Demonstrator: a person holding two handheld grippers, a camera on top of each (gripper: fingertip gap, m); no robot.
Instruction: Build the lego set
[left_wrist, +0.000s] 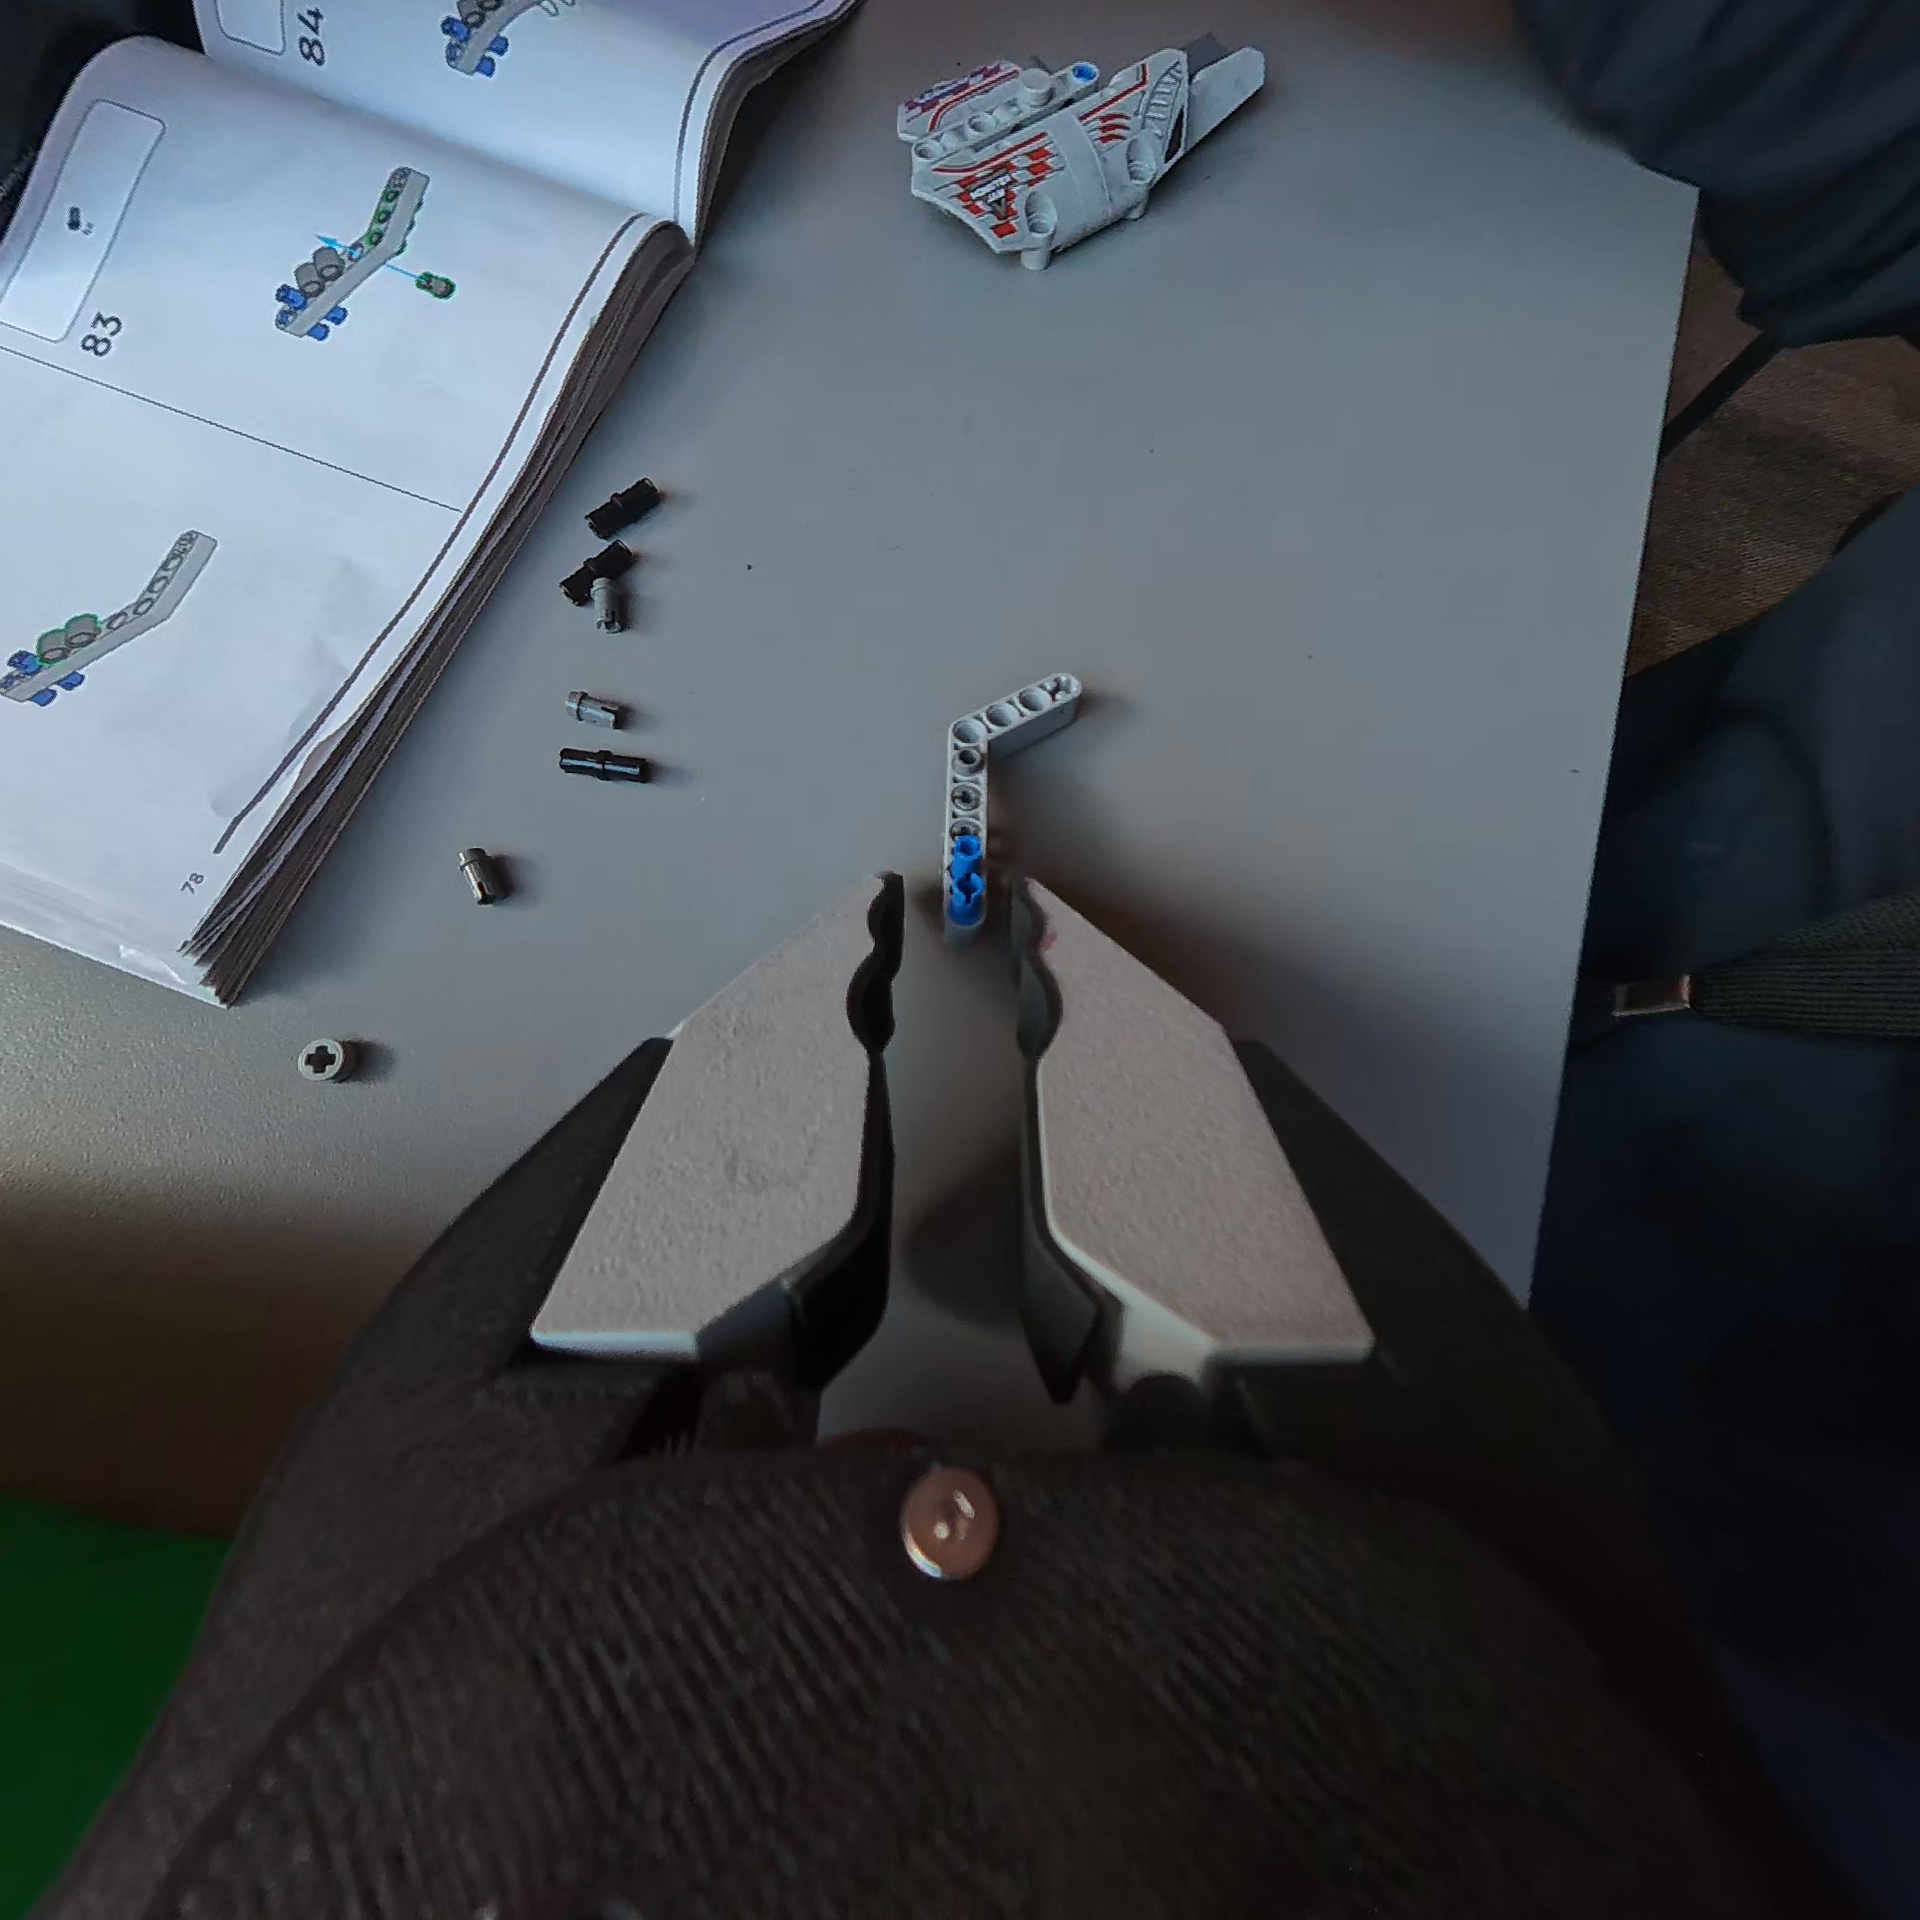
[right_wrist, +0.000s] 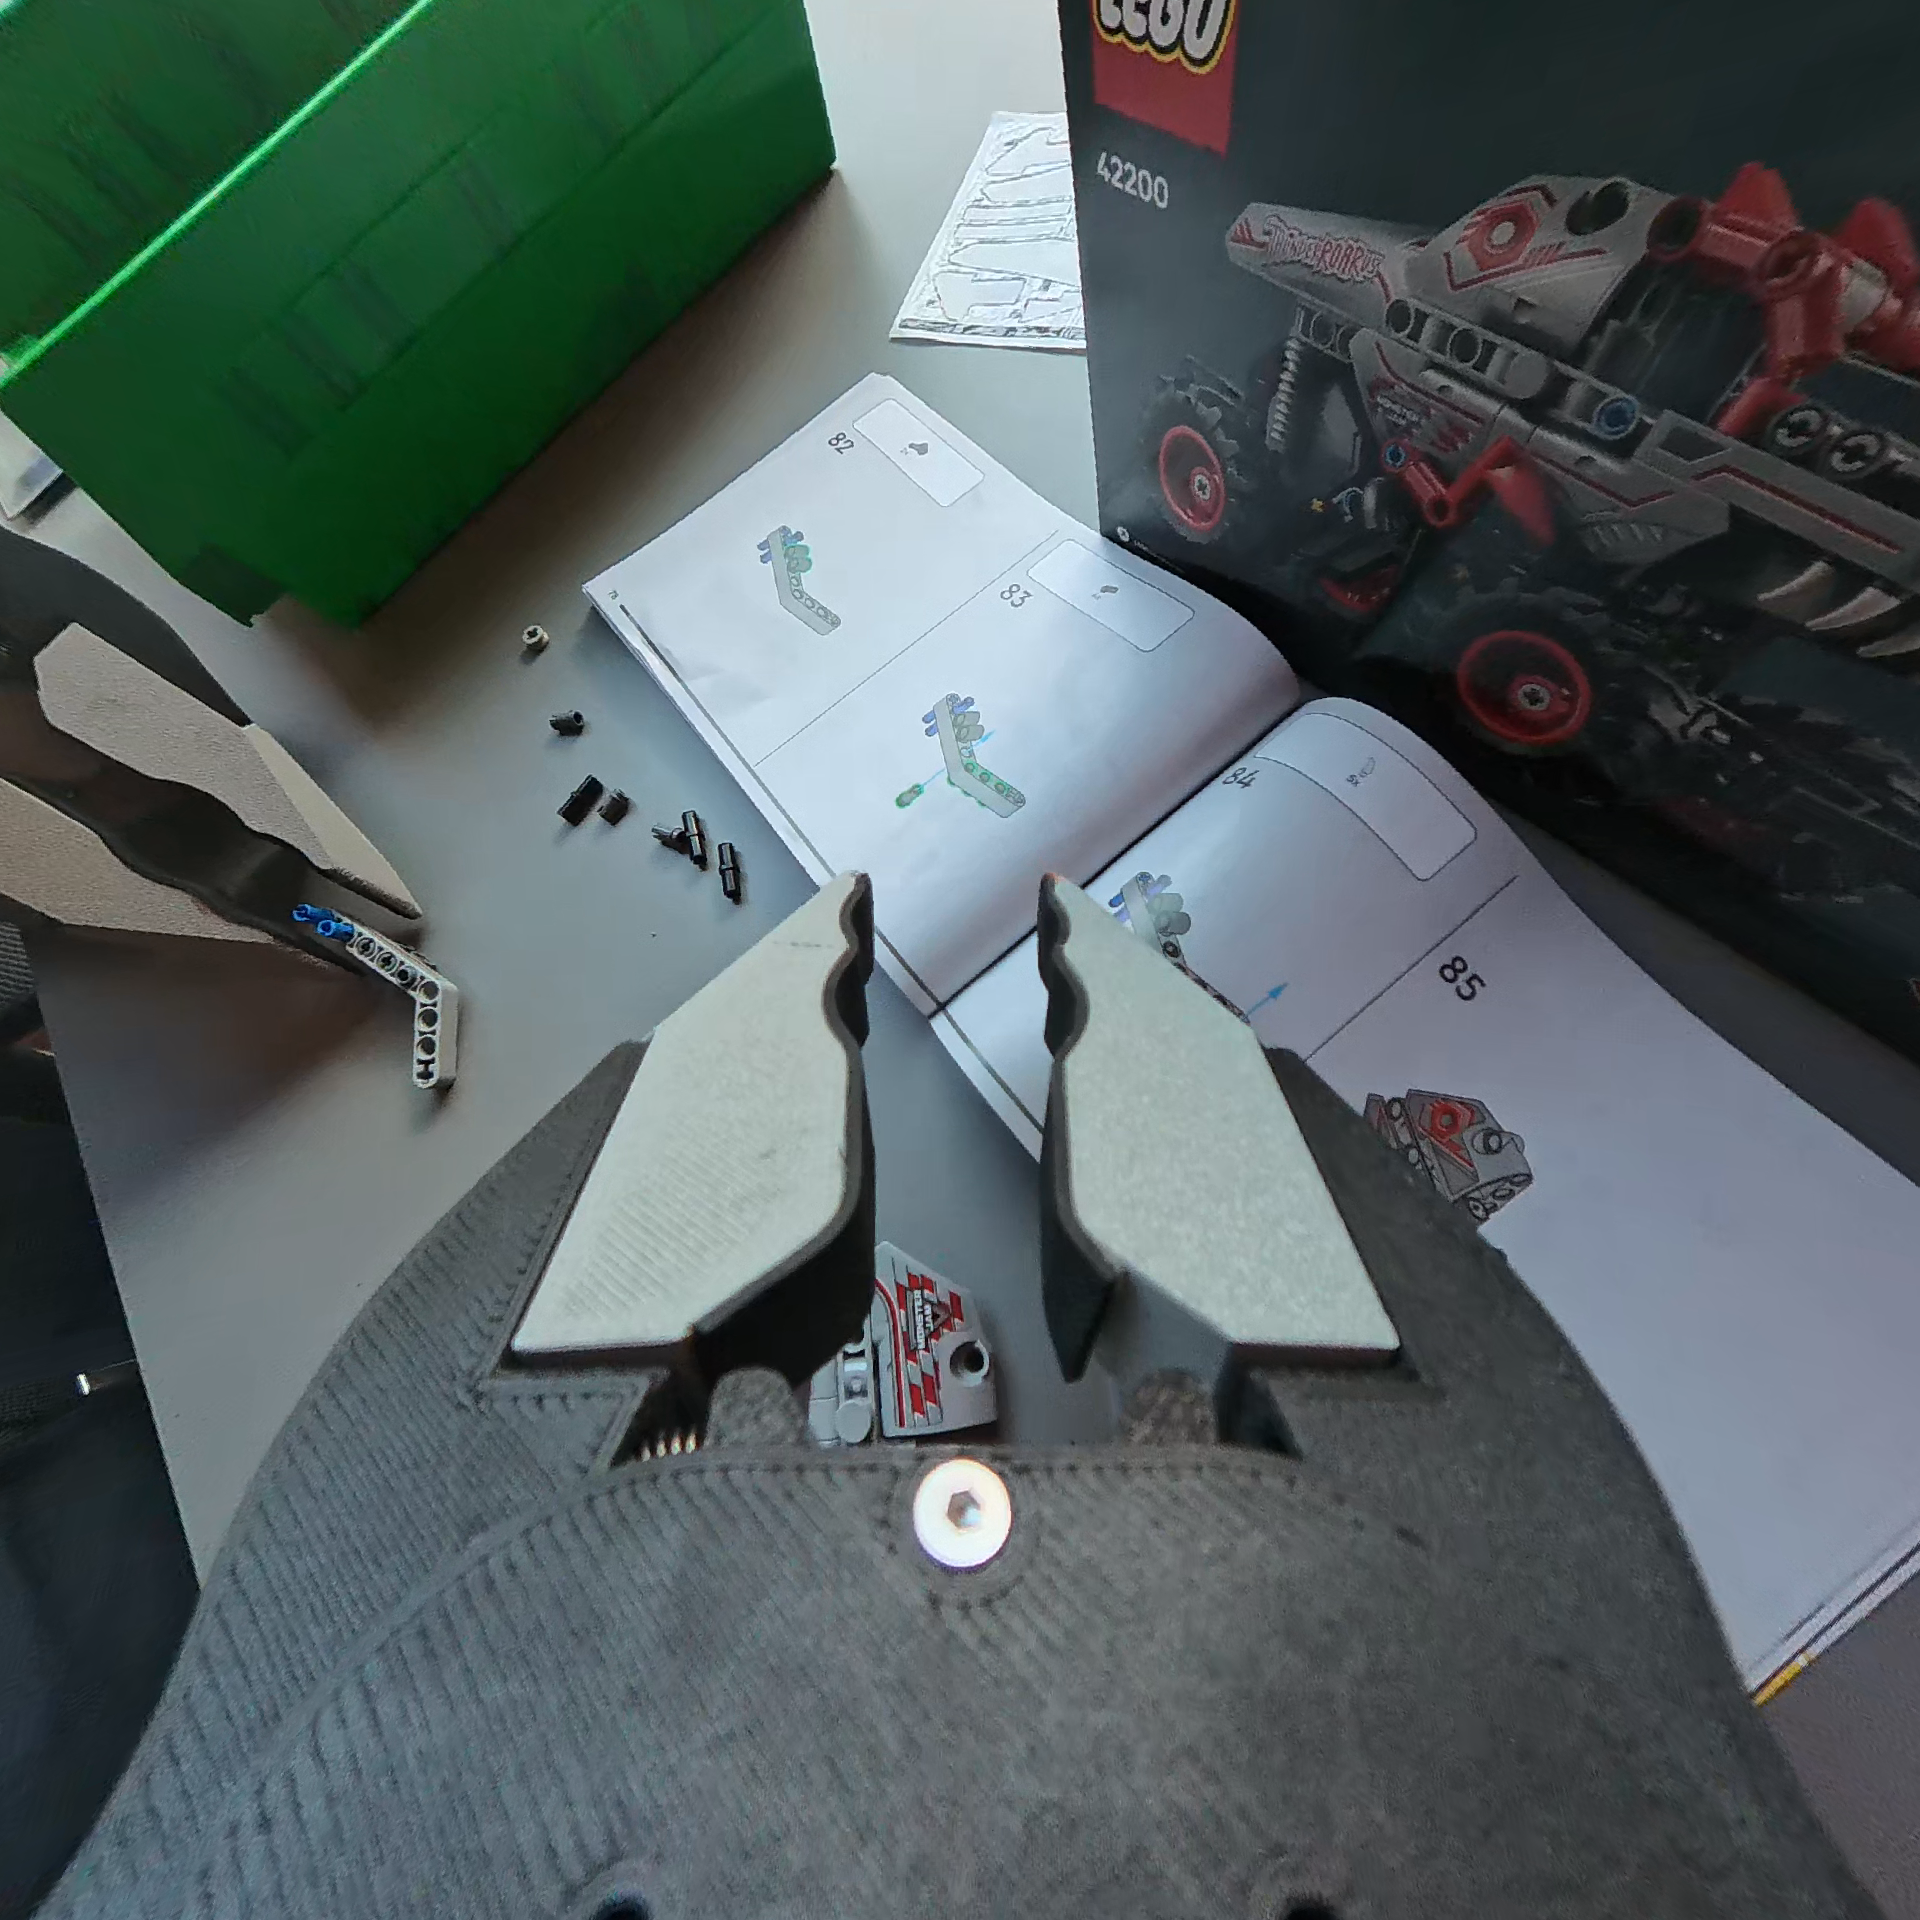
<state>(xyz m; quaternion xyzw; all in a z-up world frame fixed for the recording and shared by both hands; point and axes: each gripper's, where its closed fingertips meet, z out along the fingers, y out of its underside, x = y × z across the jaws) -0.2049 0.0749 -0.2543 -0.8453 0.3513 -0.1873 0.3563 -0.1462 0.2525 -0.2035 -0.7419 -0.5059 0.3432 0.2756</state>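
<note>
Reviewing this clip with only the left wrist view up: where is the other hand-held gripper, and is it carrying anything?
Observer: The right hand-held gripper hangs open and empty above the near edge of the open booklet.
Operator: What lies beyond the booklet?
Observer: The set's box stands upright just behind it.
Operator: Any container for parts?
Observer: A green bin sits on the table, beyond the loose pins.
</note>
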